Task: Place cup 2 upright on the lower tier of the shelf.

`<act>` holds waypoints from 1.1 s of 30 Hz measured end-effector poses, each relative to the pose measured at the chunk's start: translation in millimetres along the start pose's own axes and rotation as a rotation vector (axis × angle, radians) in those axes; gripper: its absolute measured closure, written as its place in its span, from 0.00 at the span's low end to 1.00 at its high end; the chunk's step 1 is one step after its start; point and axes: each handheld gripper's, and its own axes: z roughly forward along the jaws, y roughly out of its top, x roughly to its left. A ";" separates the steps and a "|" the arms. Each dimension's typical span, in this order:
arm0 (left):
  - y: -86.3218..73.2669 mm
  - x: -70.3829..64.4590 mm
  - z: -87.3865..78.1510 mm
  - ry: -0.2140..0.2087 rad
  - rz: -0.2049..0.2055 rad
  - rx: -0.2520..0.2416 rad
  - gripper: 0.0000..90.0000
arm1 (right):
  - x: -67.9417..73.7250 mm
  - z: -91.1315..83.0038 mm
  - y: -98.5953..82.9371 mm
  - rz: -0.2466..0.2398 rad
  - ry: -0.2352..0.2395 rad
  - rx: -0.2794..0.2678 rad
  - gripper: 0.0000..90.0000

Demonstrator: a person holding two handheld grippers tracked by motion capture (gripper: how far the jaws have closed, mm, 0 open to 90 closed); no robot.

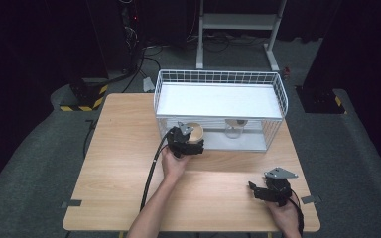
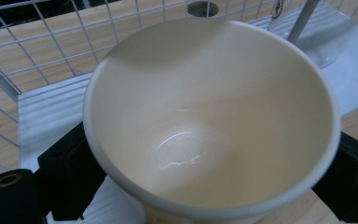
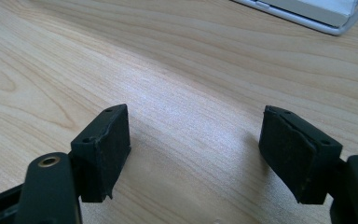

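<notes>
A cream paper cup [image 1: 194,133] [image 2: 209,116], its inside bare, is at the front opening of a white wire rack [image 1: 218,77], level with the rack's lower deck. My left gripper [image 1: 192,141] [image 2: 212,186] is shut on the cup, one black jaw on each side of its wall. Through the rack's wire wall [image 2: 51,42] I see the wooden table. My right gripper [image 1: 256,191] [image 3: 196,154] rests low over the wooden table [image 1: 119,163] at the front right, open, with bare wood between its jaws.
A clear glass [image 1: 234,130] [image 2: 321,42] stands inside the rack to the right of the cup, under the white upper shelf [image 1: 218,99]. The rack's base edge [image 3: 307,14] lies ahead of the right gripper. Cables and a metal stand [image 1: 238,29] are on the floor behind the table.
</notes>
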 end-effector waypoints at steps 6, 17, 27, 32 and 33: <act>-0.7 0.7 4.9 0.010 0.005 -0.018 0.10 | 0.0 0.0 0.1 0.000 0.000 0.002 0.28; 1.6 2.1 16.0 0.025 0.008 -0.022 0.09 | -0.1 0.0 0.1 0.000 0.000 0.002 0.28; 1.8 0.9 18.0 0.026 -0.040 -0.029 0.07 | 0.0 -0.1 0.0 0.000 0.000 0.002 0.28; 1.1 4.4 15.2 0.016 -0.041 -0.009 0.02 | -0.1 -0.1 0.0 0.005 -0.005 0.002 0.28; 1.1 5.5 14.2 0.014 -0.022 -0.007 0.02 | -0.2 -0.1 0.0 0.006 -0.006 0.002 0.28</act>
